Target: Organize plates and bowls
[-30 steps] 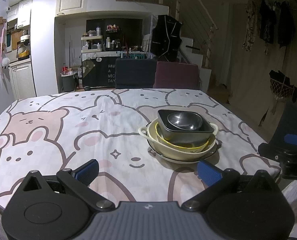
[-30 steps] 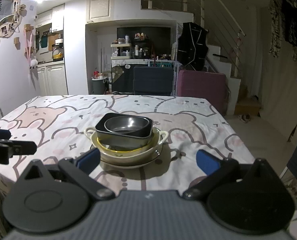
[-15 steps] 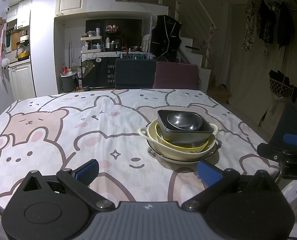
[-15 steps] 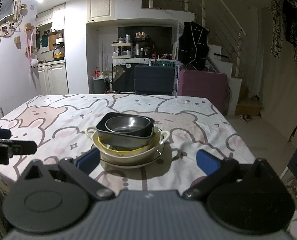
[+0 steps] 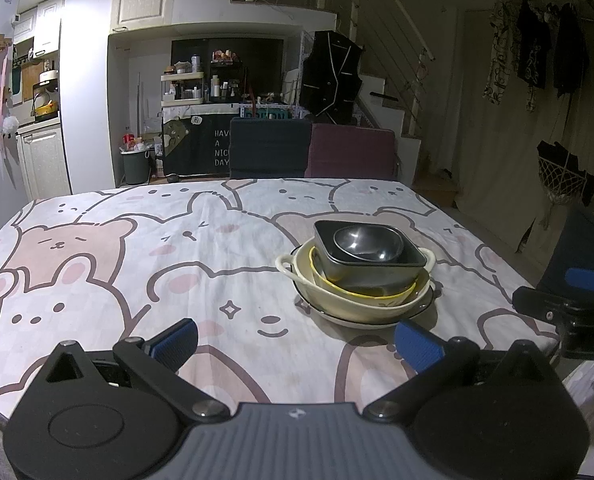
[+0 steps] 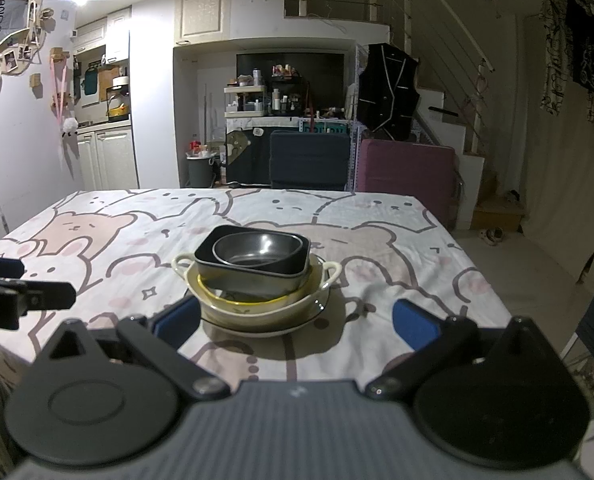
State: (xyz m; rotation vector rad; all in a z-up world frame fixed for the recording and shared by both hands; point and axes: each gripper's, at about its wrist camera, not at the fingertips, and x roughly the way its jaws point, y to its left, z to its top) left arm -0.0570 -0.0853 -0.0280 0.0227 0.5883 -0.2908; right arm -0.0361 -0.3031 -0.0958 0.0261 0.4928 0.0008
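A stack of dishes stands on the table: a white plate (image 5: 425, 307) at the bottom, a cream two-handled bowl (image 5: 349, 300), a yellow-rimmed bowl (image 5: 361, 290), a dark square dish (image 5: 371, 270) and a round metal bowl (image 5: 367, 243) on top. The stack shows in the right wrist view too, with the metal bowl (image 6: 253, 250) uppermost. My left gripper (image 5: 296, 343) is open and empty, near the table's front edge, left of the stack. My right gripper (image 6: 295, 322) is open and empty, just in front of the stack.
The table (image 5: 137, 248) wears a bear-print cloth. A dark chair (image 5: 271, 148) and a maroon chair (image 5: 353, 152) stand at its far side. The right gripper shows at the right edge of the left wrist view (image 5: 569, 312).
The right wrist view has shifted slightly toward the stack. The left gripper has barely moved. Both stay open.
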